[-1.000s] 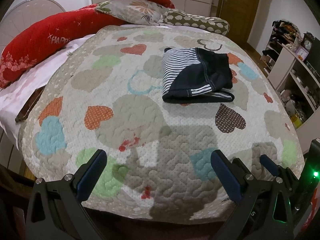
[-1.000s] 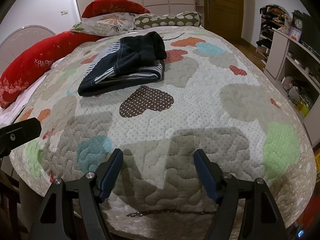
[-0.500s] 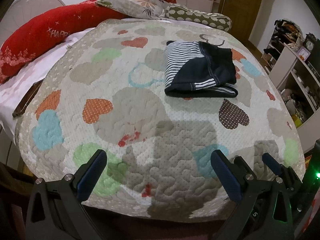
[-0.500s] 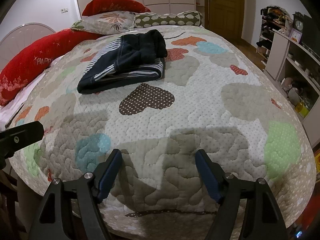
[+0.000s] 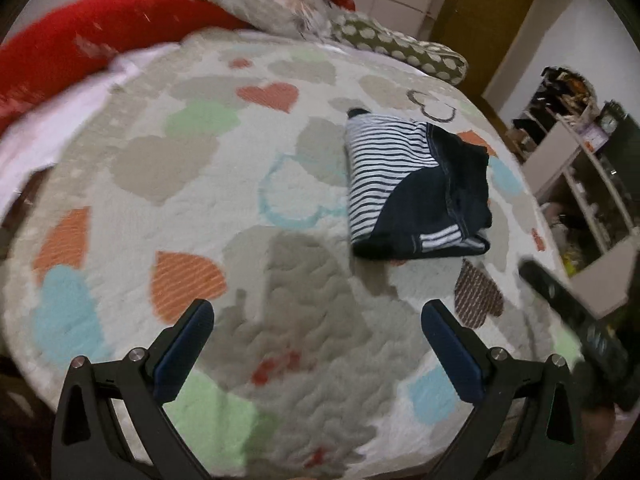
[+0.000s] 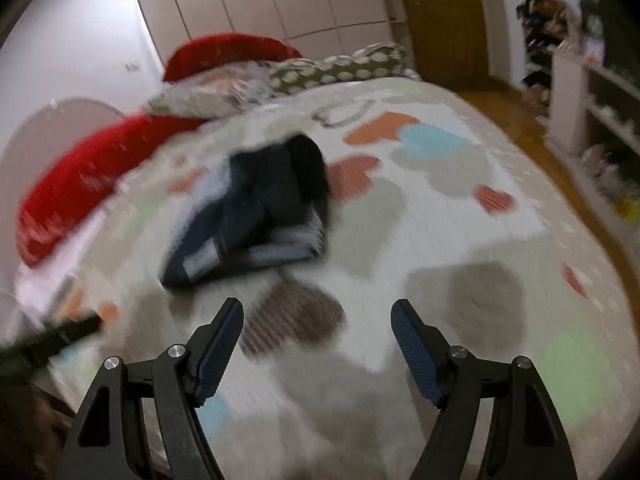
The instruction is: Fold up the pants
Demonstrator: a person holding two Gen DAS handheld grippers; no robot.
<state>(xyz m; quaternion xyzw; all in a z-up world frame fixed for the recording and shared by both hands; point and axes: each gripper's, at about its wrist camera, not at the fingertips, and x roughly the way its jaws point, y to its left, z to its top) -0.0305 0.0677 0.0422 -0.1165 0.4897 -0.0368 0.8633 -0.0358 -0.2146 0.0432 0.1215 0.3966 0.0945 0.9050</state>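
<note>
Your navy pants with the white-striped panel (image 5: 416,188) lie folded into a compact bundle on the quilted bedspread patterned with coloured hearts (image 5: 168,168), toward the far half of the bed and right of centre in the left wrist view. Striped section faces up on the left of the bundle, solid navy fabric on the right, a striped cuff band along the near edge. In the right wrist view the same bundle (image 6: 260,216) sits ahead and left of centre, heavily blurred; fold details there cannot be read.

A brown dotted heart patch (image 5: 478,294) lies just near of the bundle, between it and your grippers.

Your left gripper (image 5: 318,338) hangs over the near part of the bedspread, blue-padded fingers (image 5: 184,350) spread wide, nothing between them, well apart from the pants. Your right gripper (image 6: 318,338) is likewise spread wide and empty, over the near bedspread (image 6: 460,208), the brown heart just beyond its left finger. Part of the right tool shows as a dark blurred bar at the right edge of the left view.

Behind the pants: a long red pillow (image 5: 80,52), a floral pillow (image 5: 264,4), an olive bolster with white dots (image 5: 400,50). A wooden door (image 6: 444,16) and open white shelving (image 6: 592,96) stand off to the right.
</note>
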